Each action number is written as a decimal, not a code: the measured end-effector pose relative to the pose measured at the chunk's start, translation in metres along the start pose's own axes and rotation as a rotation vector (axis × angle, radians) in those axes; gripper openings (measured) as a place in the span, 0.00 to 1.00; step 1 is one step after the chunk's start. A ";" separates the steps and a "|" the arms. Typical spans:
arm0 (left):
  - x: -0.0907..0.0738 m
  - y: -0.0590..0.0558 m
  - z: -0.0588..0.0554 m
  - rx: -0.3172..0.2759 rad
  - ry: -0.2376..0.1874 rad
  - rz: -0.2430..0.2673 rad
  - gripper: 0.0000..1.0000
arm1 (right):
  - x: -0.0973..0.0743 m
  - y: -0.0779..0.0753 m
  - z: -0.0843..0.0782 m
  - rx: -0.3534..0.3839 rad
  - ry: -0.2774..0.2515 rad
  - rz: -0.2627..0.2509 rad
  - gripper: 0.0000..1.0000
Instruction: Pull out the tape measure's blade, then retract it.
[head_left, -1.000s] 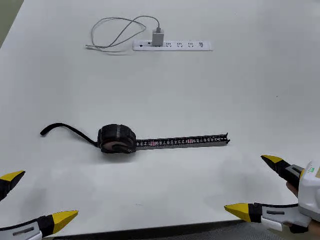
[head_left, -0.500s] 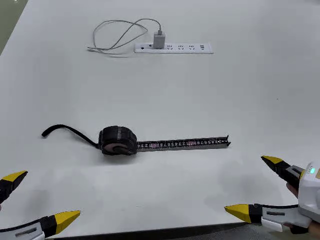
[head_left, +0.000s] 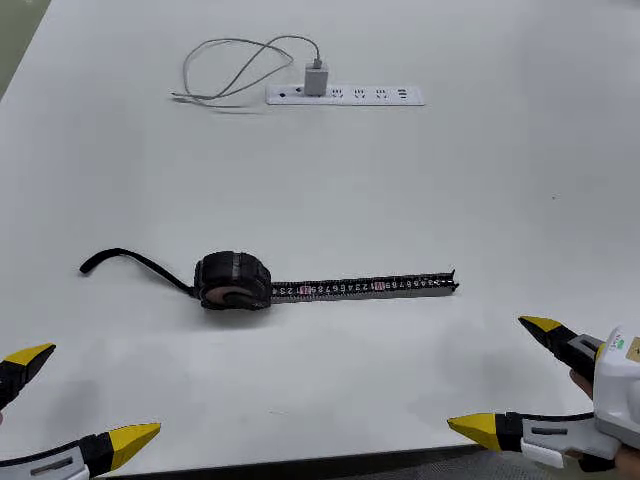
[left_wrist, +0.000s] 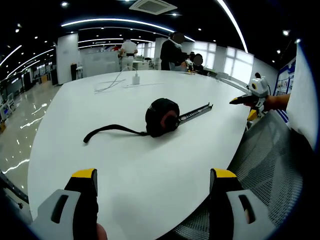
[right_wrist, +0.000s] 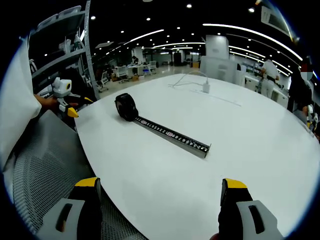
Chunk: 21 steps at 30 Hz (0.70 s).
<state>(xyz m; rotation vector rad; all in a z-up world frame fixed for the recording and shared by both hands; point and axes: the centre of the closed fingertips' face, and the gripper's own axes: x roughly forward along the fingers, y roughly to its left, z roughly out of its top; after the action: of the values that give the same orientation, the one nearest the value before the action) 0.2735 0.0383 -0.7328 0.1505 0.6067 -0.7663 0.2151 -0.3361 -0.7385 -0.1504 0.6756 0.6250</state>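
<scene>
On white table, tape measure lies extended

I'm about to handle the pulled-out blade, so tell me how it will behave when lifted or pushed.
The blade lies straight and flat on the table, so it is probably springy-stiff along its length, yet thin enough to buckle if pushed end-on. Lifted by its tip, it would likely drag the case, which looks compact and dense.
</scene>
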 end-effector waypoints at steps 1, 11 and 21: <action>0.000 0.000 0.000 -0.002 -0.001 0.000 0.91 | 0.000 0.000 0.000 0.000 0.001 0.000 0.99; 0.004 -0.001 0.008 -0.028 -0.021 0.005 0.90 | 0.002 0.001 -0.002 -0.003 0.006 0.005 0.99; 0.020 -0.007 0.018 -0.023 -0.028 0.004 0.90 | 0.002 0.001 -0.003 -0.010 0.012 0.005 0.98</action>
<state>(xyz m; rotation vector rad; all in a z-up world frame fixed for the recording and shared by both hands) 0.2880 0.0150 -0.7283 0.1194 0.5885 -0.7564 0.2138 -0.3353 -0.7422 -0.1620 0.6843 0.6327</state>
